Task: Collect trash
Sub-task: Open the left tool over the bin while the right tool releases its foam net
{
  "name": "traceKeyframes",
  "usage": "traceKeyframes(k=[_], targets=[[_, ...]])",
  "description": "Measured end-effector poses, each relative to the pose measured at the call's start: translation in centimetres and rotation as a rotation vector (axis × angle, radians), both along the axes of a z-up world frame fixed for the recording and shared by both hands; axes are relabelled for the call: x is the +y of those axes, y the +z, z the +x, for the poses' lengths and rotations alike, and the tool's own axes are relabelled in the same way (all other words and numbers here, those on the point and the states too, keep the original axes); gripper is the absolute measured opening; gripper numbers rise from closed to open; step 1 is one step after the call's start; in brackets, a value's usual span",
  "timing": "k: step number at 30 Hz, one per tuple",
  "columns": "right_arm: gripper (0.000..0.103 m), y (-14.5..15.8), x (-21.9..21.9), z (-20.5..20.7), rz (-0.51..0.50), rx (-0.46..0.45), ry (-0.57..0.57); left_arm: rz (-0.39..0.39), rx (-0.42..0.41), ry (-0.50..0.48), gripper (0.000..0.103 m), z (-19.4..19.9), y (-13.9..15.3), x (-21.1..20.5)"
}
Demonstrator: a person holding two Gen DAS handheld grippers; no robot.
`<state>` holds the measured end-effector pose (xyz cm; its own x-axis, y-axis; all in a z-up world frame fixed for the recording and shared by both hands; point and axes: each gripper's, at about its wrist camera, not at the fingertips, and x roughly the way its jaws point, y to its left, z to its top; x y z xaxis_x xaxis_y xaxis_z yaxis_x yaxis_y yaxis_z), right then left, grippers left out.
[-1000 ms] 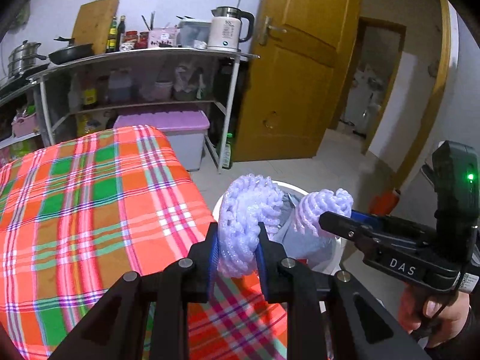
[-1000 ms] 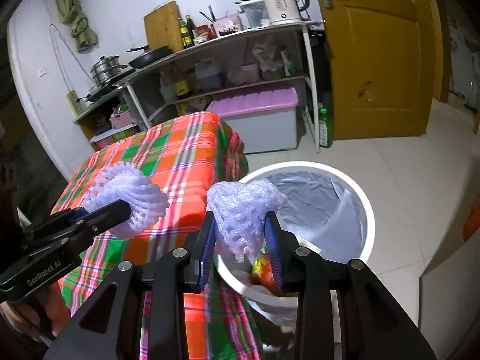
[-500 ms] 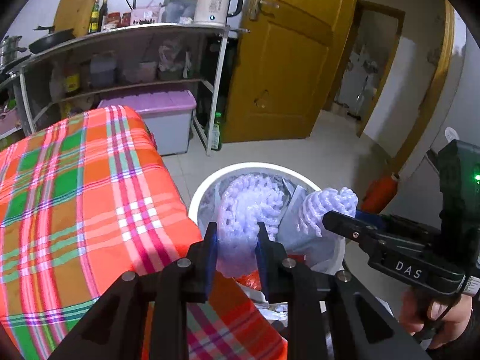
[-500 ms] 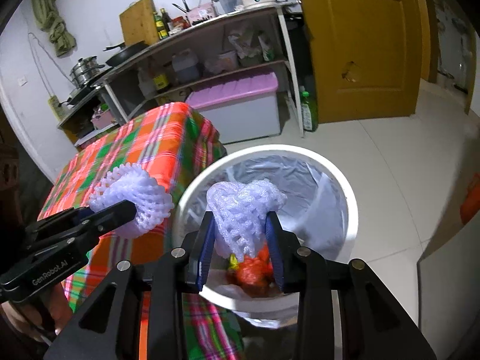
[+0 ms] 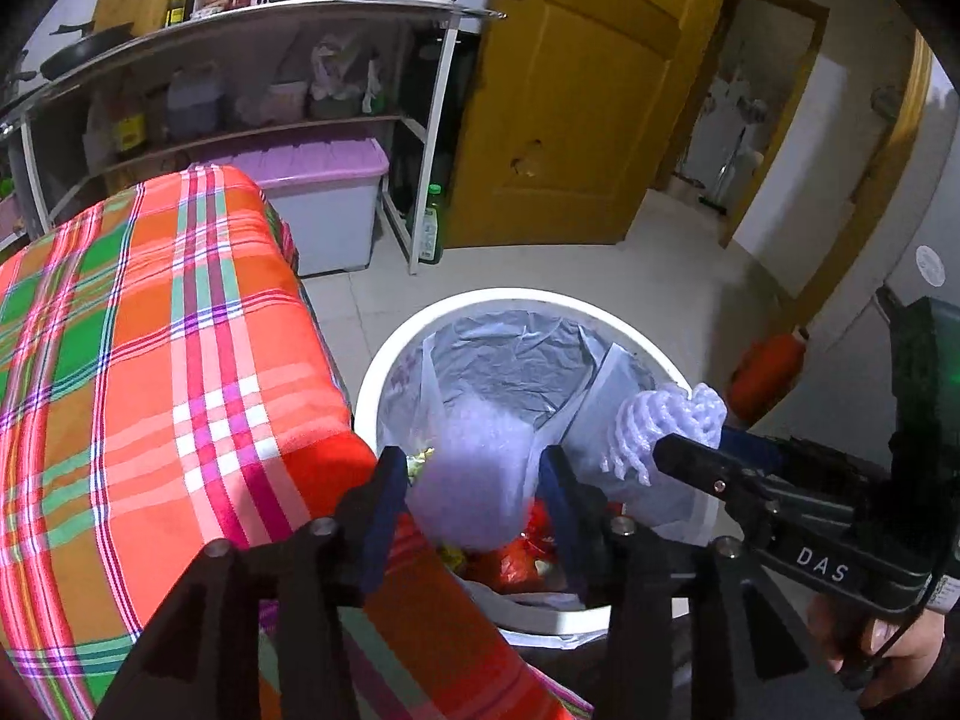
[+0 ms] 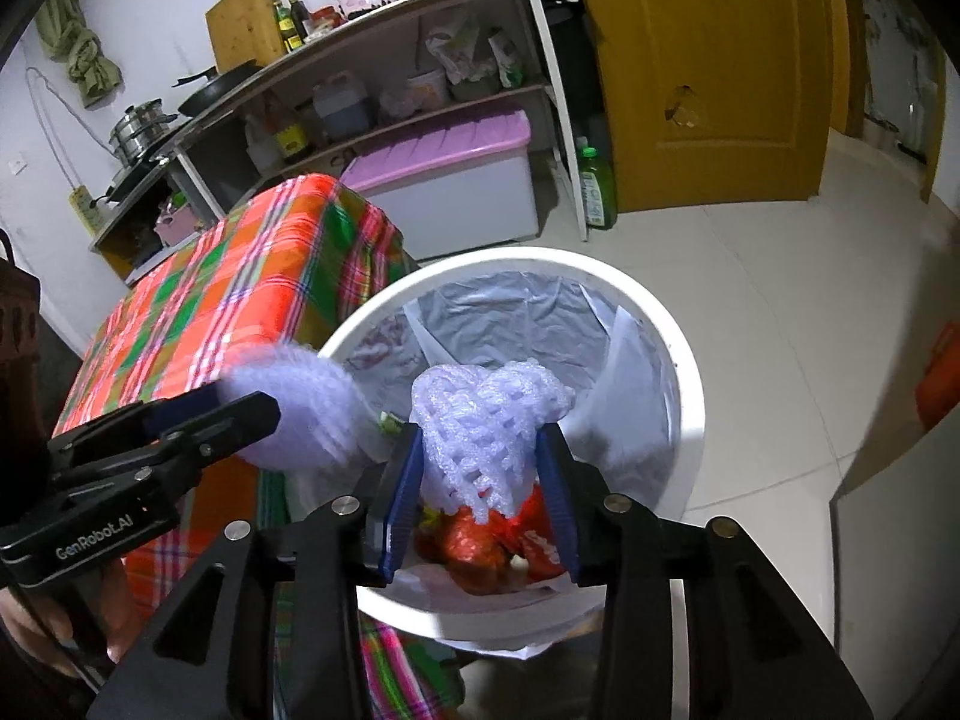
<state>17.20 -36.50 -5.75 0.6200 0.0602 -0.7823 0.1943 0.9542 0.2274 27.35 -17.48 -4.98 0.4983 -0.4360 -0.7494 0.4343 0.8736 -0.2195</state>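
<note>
Over the white bin: both grippers tilted down with a foam net between the pads of each, jaws opening.

Left gripper (image 5: 474, 495): jaws spreading; its blurred lilac foam net (image 5: 474, 474) sits between the blue pads with a gap on both sides, no longer pressed, over the bin mouth. Right gripper (image 6: 480, 480): jaws also parting, yet its pads touch the flanks of the second foam net (image 6: 480, 420), which bulges above them; contact looks light, so whether it is truly gripped is uncertain. A hand (image 5: 888, 654) grasps the right tool's handle. Below both nets stands the white bin (image 6: 684, 372), lined with a grey bag (image 6: 498, 306) and holding red wrappers (image 6: 474, 540) at the bottom. The bin stands just beside the table with the orange plaid cloth (image 5: 150, 360). Farther off: a lilac-lidded storage box (image 6: 444, 144), a metal shelf rack (image 5: 252, 18), a yellow door (image 6: 708, 60).
</note>
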Motion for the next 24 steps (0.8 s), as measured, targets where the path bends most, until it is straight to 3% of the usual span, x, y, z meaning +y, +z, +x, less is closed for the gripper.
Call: traceKeyframes(k=[10,24], targets=[[0.043,0.4,-0.2,-0.5,0.000,-0.011,-0.008,-0.020,-0.010,0.022,0.049,-0.3,0.7,0.7],[0.044,4.3,2.8,-3.7,-0.036,-0.094,0.034,-0.042,-0.091,0.046,0.049,-5.2,3.9,3.3]])
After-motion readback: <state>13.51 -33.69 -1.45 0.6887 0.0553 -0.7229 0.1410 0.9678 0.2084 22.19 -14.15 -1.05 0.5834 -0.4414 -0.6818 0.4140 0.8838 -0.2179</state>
